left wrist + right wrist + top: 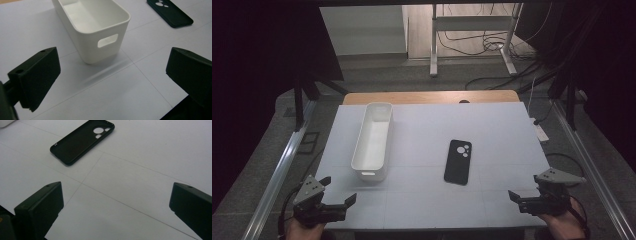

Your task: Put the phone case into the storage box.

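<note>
At the table's (492,210) near edge we hold the left gripper (338,192) and right gripper (524,196), jaws spread wide and holding nothing. The black phone case (458,161) lies flat mid-table, well apart from both, just right of the white bin (373,141), bare surface around it.

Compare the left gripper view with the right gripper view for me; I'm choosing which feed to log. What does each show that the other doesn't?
Left gripper view alone: the white bin, empty as far as its inside shows, a handle slot in its near end, between the open jaws of the left gripper.
Right gripper view alone: the open jaws of the right gripper, nothing between them.
Both: the black phone case lying hollow side up on the white table.
</note>
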Tool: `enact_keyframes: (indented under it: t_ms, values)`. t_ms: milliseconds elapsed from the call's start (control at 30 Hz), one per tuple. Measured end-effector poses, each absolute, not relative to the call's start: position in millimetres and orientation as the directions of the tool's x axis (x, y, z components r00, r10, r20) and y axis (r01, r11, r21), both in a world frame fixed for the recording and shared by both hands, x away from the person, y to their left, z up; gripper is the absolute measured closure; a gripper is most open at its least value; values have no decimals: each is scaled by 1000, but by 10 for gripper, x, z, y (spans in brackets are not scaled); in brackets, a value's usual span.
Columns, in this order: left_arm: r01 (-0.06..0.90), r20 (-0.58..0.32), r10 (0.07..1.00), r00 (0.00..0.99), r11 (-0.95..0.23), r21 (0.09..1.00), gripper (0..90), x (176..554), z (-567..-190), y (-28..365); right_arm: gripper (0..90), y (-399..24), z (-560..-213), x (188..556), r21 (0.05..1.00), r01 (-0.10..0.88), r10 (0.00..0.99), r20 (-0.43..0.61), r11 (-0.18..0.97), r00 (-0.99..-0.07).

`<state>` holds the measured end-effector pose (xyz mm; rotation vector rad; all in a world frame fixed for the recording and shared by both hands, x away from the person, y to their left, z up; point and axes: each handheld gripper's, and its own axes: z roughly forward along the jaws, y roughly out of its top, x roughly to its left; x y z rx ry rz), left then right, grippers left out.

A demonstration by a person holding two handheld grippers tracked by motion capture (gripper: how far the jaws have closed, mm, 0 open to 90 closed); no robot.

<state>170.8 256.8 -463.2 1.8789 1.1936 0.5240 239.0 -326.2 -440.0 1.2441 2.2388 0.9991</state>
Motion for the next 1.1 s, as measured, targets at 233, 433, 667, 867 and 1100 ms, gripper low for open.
enact_keyframes:
  t_ms: [233,433,667,867,1100]
  values:
    - [536,-81,883,463,-206,818,1,1706,-4632,2568,0,-3257,-4404,2409,731,581,843,14,358,-538]
    - [536,-78,881,468,-213,817,2,1707,-4632,2558,0,-3248,-4409,2457,724,588,836,27,362,-548]
    - [536,-78,881,467,-212,817,2,1706,-4633,2561,0,-3195,-4381,2531,723,573,821,15,386,-571]
    - [537,-81,882,464,-208,817,2,1705,-4634,2569,0,-3167,-4374,2590,711,580,815,17,397,-579]
    - [538,-80,882,465,-209,816,3,1706,-4635,2568,0,-3130,-4384,2638,707,584,808,29,400,-588]
